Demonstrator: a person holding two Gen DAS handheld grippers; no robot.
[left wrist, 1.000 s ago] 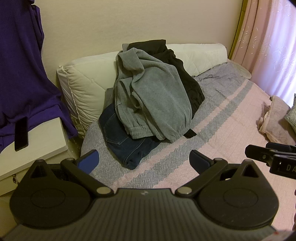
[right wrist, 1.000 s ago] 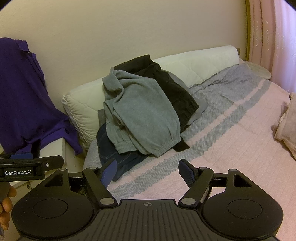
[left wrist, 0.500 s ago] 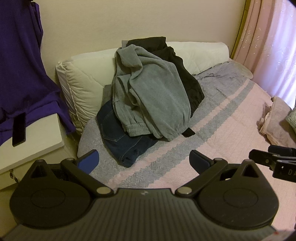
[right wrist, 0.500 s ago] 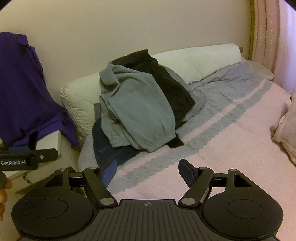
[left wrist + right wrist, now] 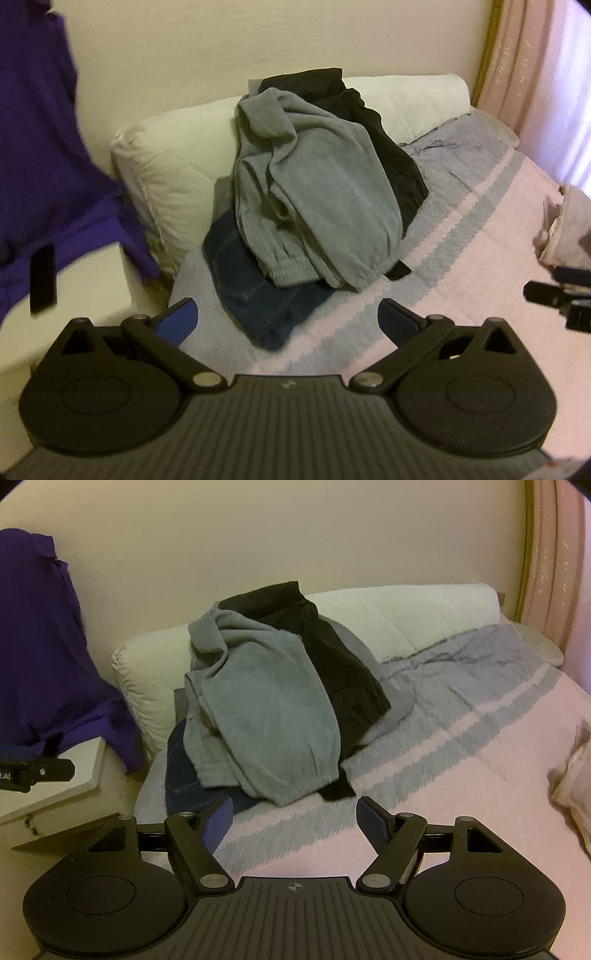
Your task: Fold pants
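Observation:
A heap of clothes leans against the white pillows at the head of the bed. Grey sweatpants (image 5: pixel 317 192) (image 5: pixel 258 709) lie on top, cuffs toward me. Dark blue jeans (image 5: pixel 255 295) (image 5: pixel 184 779) stick out underneath, and a black garment (image 5: pixel 376 133) (image 5: pixel 340 664) lies behind. My left gripper (image 5: pixel 288 317) hovers open just short of the jeans, holding nothing. My right gripper (image 5: pixel 293 821) is also open and empty, above the bedspread in front of the sweatpants' cuffs. Each gripper shows at the edge of the other's view.
The pink bedspread (image 5: pixel 480 280) (image 5: pixel 461 775) with grey stripes stretches to the right. White pillows (image 5: pixel 177 155) (image 5: pixel 406 616) line the wall. A purple garment (image 5: pixel 40 155) (image 5: pixel 40 657) hangs over a white bedside table (image 5: pixel 88 280) at left. Folded beige cloth (image 5: pixel 569 221) lies at right, beside pink curtains (image 5: pixel 535 66).
Both grippers have moved closer to the clothes heap and a little leftward, so the pile looms larger. Both stay open and empty.

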